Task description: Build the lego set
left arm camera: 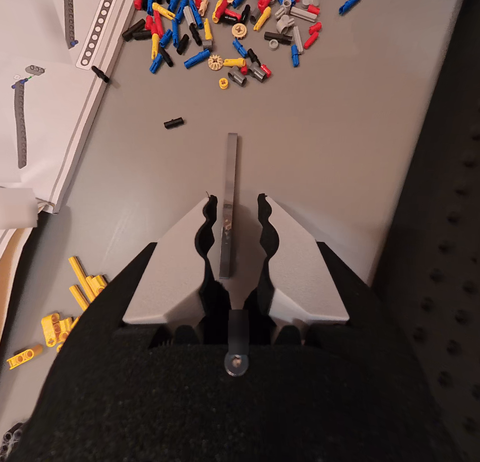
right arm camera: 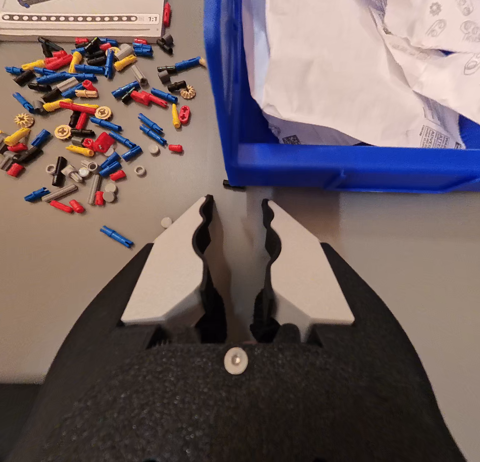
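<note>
Left wrist view: instruction booklet (left arm camera: 49, 117) runs off the left and top edges; a blurred patch covers its lower corner at mid-left. The pile of small pins (left arm camera: 215, 26) is clipped along the top edge. Yellow pieces (left arm camera: 78, 293) at lower left are partly hidden behind the left claw (left arm camera: 235, 197) housing. Dark parts (left arm camera: 10, 439) in the bottom left corner are too blurred to identify.

Right wrist view: blue bin (right arm camera: 337, 164) is cut off at the top and right; crumpled paper (right arm camera: 350, 73) hides its inside. A small black piece (right arm camera: 230, 184) sits half under the bin's lower left corner. The scattered pins (right arm camera: 78, 112) continue past the left edge.
</note>
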